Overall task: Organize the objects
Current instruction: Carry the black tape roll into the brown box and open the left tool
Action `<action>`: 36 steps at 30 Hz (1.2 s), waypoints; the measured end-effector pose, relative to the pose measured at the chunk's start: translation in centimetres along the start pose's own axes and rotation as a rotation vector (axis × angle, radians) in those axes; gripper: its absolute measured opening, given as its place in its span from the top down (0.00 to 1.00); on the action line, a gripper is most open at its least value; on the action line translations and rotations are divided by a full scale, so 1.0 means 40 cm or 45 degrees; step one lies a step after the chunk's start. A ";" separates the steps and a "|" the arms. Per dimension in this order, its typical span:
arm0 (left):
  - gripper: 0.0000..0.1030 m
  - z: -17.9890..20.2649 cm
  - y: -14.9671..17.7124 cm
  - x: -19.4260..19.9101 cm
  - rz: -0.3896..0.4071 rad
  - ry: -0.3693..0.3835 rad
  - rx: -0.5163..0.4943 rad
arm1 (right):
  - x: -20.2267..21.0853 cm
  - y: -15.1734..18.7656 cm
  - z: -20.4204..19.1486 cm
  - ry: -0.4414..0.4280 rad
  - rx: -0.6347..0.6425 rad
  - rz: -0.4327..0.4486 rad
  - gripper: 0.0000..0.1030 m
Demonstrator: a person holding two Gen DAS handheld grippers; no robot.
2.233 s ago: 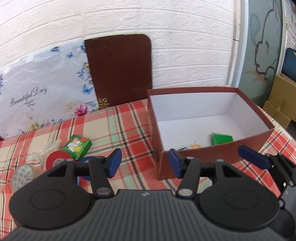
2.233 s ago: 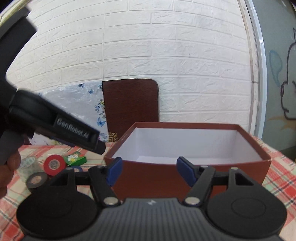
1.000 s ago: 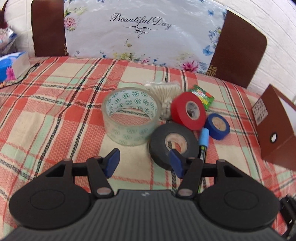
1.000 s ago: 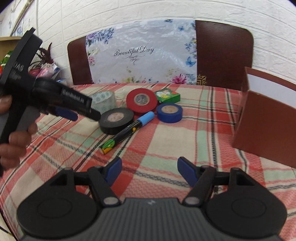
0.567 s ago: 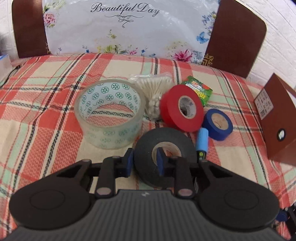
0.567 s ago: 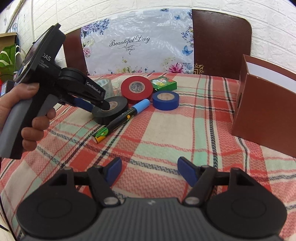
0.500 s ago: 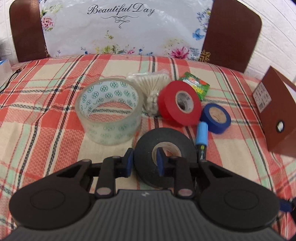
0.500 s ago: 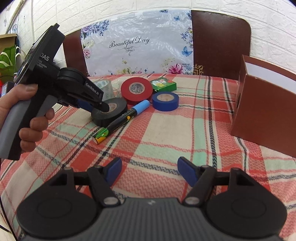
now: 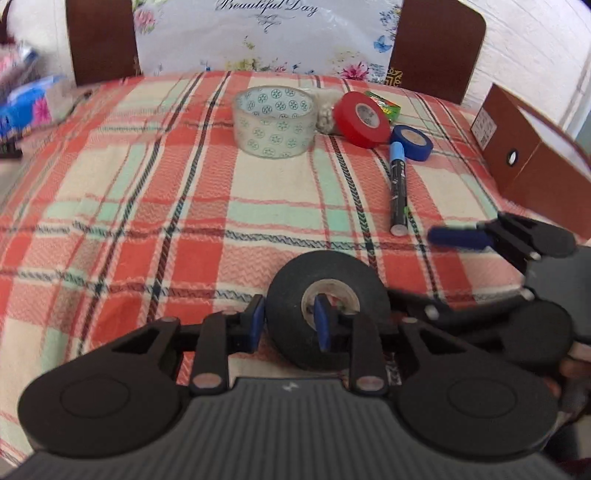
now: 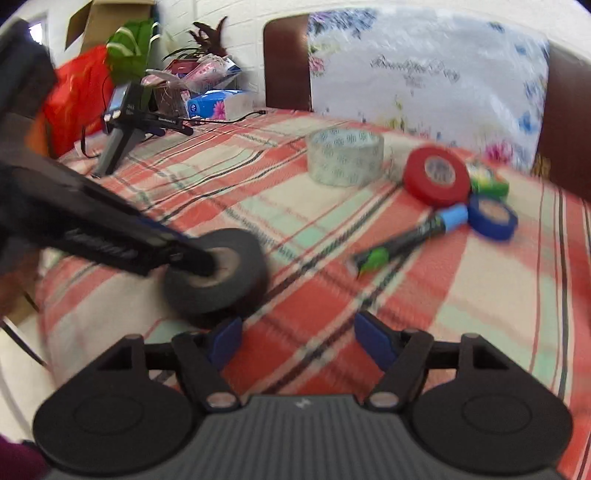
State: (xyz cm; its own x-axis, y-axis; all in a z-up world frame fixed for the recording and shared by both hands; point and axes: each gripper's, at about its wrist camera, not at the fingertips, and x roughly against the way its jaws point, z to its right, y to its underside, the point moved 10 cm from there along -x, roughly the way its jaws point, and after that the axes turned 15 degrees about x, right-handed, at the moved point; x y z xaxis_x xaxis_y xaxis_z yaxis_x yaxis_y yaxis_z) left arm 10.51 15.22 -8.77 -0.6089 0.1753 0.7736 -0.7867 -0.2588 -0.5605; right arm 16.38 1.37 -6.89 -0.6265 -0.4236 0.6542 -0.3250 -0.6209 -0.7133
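My left gripper is shut on the wall of a black tape roll, one finger in its core and one outside, held near the table's front. The roll also shows in the right wrist view, just ahead of my open, empty right gripper. On the plaid cloth farther back lie a clear patterned tape roll, a red tape roll, a blue tape roll, a black marker with a blue cap, a green packet and a bag of cotton swabs. The brown box stands at the right.
A chair back with a floral "Beautiful Day" cover stands behind the table. A tissue pack, a spare handheld gripper, bags and a plant crowd the table's far left. The right gripper's fingers show at right in the left wrist view.
My left gripper has lifted the black tape roll and drawn it back toward the table's front, away from the other rolls. The right gripper has swung left toward the roll.
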 end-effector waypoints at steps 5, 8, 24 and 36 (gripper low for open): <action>0.71 0.026 0.008 -0.005 -0.006 -0.006 -0.037 | 0.066 -0.003 0.021 -0.036 -0.022 0.069 0.23; 0.72 0.081 0.035 -0.010 -0.053 0.071 -0.069 | 0.139 0.042 -0.018 -0.113 -0.007 0.120 0.15; 0.71 0.665 -0.019 0.009 0.039 0.366 -0.562 | 0.317 0.135 0.199 0.478 -0.062 0.146 0.22; 0.46 0.998 -0.129 -0.129 0.186 0.330 -0.578 | 0.397 0.235 0.670 0.965 -0.329 0.114 0.18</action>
State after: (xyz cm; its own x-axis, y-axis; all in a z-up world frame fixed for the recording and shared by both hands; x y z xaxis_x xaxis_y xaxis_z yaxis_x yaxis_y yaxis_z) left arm 21.79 -22.27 1.91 -0.6752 0.4119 0.6119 -0.6219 0.1282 -0.7725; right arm 22.37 -28.86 3.54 -0.9382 0.1555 0.3093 -0.3460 -0.3944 -0.8513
